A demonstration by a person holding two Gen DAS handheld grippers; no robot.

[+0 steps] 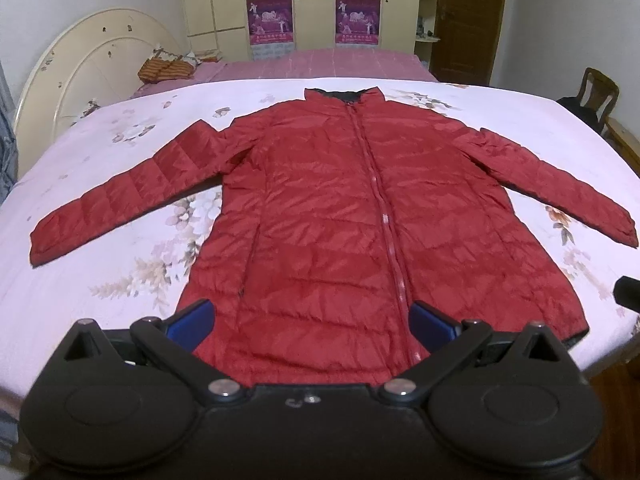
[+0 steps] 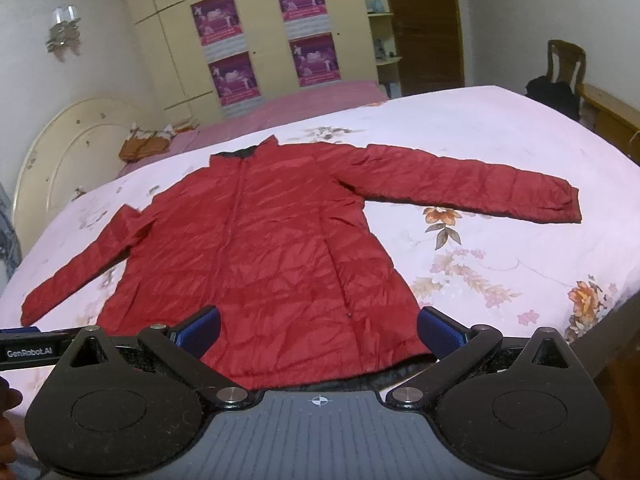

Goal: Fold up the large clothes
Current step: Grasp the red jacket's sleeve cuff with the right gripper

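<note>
A long red quilted jacket (image 1: 332, 220) lies flat and zipped on the bed, collar at the far end, both sleeves spread out to the sides. It also shows in the right wrist view (image 2: 272, 248). My left gripper (image 1: 312, 322) is open and empty, its blue pads above the jacket's hem near the zip. My right gripper (image 2: 320, 330) is open and empty above the hem's right part. The left gripper's edge (image 2: 28, 344) shows at the left of the right wrist view.
The bed has a pale floral sheet (image 1: 100, 272) and a cream headboard (image 1: 80, 68) on the left. A striped bundle (image 1: 168, 70) lies on a pink cover behind. A wooden chair (image 2: 564, 68) with dark cloth stands at the right; wardrobes with posters stand at the back.
</note>
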